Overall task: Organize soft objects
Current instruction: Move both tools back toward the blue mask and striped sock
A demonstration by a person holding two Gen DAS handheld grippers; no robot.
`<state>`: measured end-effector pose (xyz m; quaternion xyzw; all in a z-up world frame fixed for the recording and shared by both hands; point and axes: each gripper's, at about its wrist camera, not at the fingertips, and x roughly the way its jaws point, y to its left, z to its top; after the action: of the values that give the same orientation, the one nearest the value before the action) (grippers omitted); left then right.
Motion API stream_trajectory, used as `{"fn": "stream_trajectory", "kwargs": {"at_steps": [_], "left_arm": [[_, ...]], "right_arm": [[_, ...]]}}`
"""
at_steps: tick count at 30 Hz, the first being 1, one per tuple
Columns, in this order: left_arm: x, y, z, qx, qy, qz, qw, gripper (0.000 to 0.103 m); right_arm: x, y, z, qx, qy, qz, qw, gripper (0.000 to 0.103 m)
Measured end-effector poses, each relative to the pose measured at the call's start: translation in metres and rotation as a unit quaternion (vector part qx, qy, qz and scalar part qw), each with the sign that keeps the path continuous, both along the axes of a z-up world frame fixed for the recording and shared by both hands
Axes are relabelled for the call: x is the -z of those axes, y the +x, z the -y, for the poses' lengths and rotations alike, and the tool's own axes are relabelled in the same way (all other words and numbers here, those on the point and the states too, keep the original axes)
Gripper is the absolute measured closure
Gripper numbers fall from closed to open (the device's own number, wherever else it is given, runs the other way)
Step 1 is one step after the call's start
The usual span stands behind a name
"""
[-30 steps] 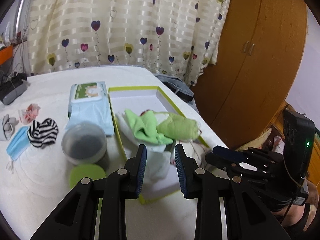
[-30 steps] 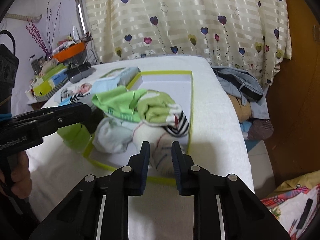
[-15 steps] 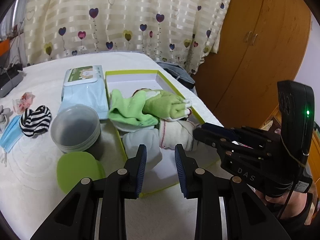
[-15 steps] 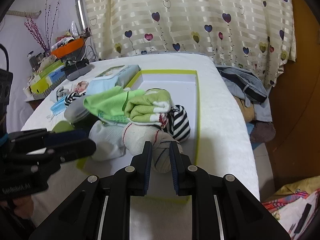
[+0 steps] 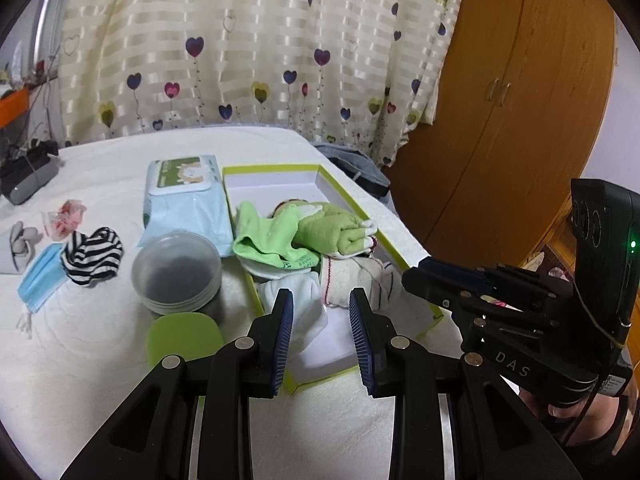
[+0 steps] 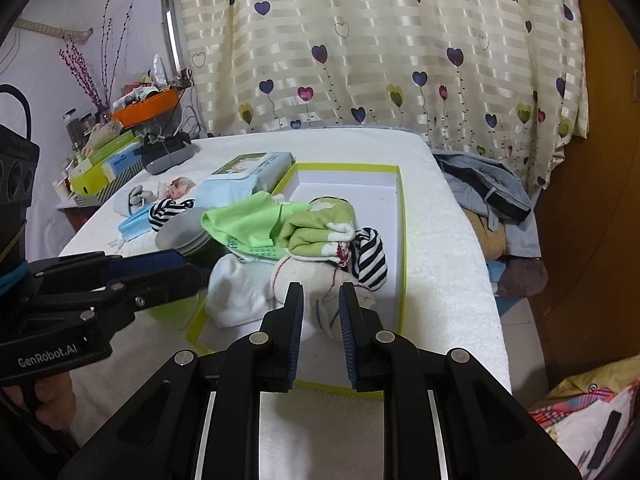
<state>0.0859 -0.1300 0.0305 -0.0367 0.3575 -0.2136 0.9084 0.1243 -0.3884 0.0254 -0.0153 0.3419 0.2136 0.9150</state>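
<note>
A green-rimmed white box [image 5: 280, 172] [image 6: 402, 216] lies on the white bed. In it are green socks [image 5: 288, 236] [image 6: 256, 228], a white sock [image 5: 308, 300] [image 6: 236, 292], a cream sock with red stitching [image 5: 352, 276] [image 6: 320, 284] and a striped sock [image 6: 370, 256]. Another striped sock [image 5: 94, 256] lies outside on the left. My left gripper [image 5: 320, 320] is open and empty above the box's near end. My right gripper [image 6: 320, 312] is open and empty, just in front of the cream sock.
A wipes pack [image 5: 186, 196], a grey round tub [image 5: 176, 272] with its green lid [image 5: 184, 340], a blue face mask [image 5: 40, 280] and a hair clip [image 5: 64, 216] lie left of the box. Clothes [image 6: 484, 188] hang off the bed's right edge. A wardrobe [image 5: 500, 120] stands right.
Both grippers have pulled back from the box. The right gripper's jaws narrowed, then widened a little. The socks have not moved.
</note>
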Motion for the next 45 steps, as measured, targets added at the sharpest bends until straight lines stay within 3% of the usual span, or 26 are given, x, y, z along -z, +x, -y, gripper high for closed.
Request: {"fn": "stream_trajectory", "kwargs": {"at_steps": [2,4,5,23,45], "left_arm": [[-0.003,-0.004,-0.003,-0.004,0.0,0.005,1.0,0.075],[-0.006,-0.007,-0.006,-0.007,0.0,0.009,0.9999,0.075],[-0.008,-0.01,-0.008,-0.009,-0.002,0.012,0.9999,0.075],[-0.021,-0.037,-0.06,-0.061,-0.014,0.032,0.9976,0.075],[-0.004,-0.026,-0.152,-0.158,-0.025,0.011,0.987,0.075]], "right_arm": [[-0.002,-0.004,-0.002,0.001,-0.002,0.001,1.0,0.075],[-0.004,-0.007,-0.005,0.002,-0.005,0.003,1.0,0.059],[-0.005,-0.009,-0.006,0.001,-0.004,0.005,1.0,0.057],[-0.03,-0.045,-0.044,-0.023,-0.006,0.038,0.999,0.057],[-0.034,-0.039,-0.101,-0.067,-0.001,0.032,0.997,0.057]]}}
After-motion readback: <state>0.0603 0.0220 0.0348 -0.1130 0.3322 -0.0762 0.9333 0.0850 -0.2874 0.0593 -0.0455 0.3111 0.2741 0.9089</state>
